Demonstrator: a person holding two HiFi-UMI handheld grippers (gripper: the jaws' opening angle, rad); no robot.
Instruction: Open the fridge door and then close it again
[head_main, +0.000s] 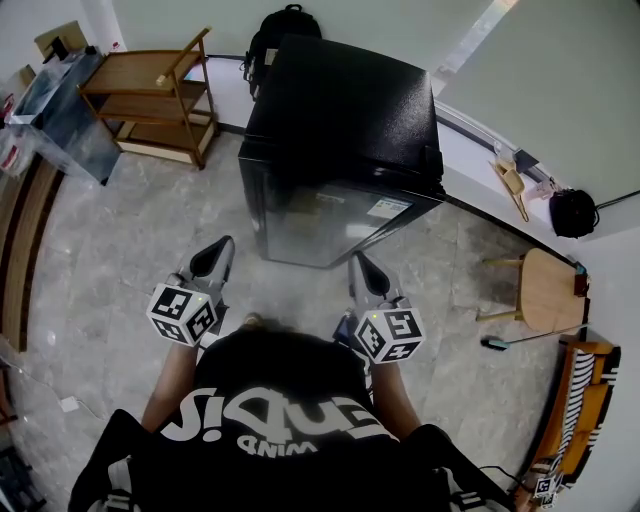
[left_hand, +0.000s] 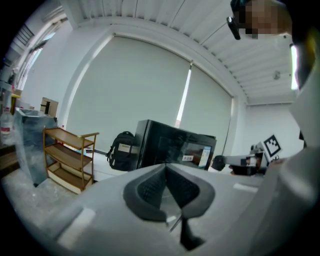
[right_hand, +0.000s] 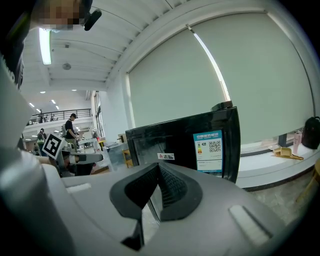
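- The fridge (head_main: 340, 120) stands on the floor in front of the person. It is black, and its door is shut and faces them.
- The left gripper (head_main: 218, 252) is held low at the left, short of the door and not touching it. Its fingers (left_hand: 150, 187) are pressed together at the tips with nothing between them.
- The right gripper (head_main: 360, 268) is held beside it at the right, also clear of the door. Its fingers (right_hand: 172, 187) meet at the tips and hold nothing.
- Both grippers point toward the fridge front.
- A label (right_hand: 214, 145) sits on the door near its right edge.
- A wooden shelf (head_main: 150, 90) stands to the left of the fridge, well apart from it.
- A backpack (head_main: 283, 25) sits behind the fridge, by the wall.
- A stool (head_main: 548, 290) stands off to the right.
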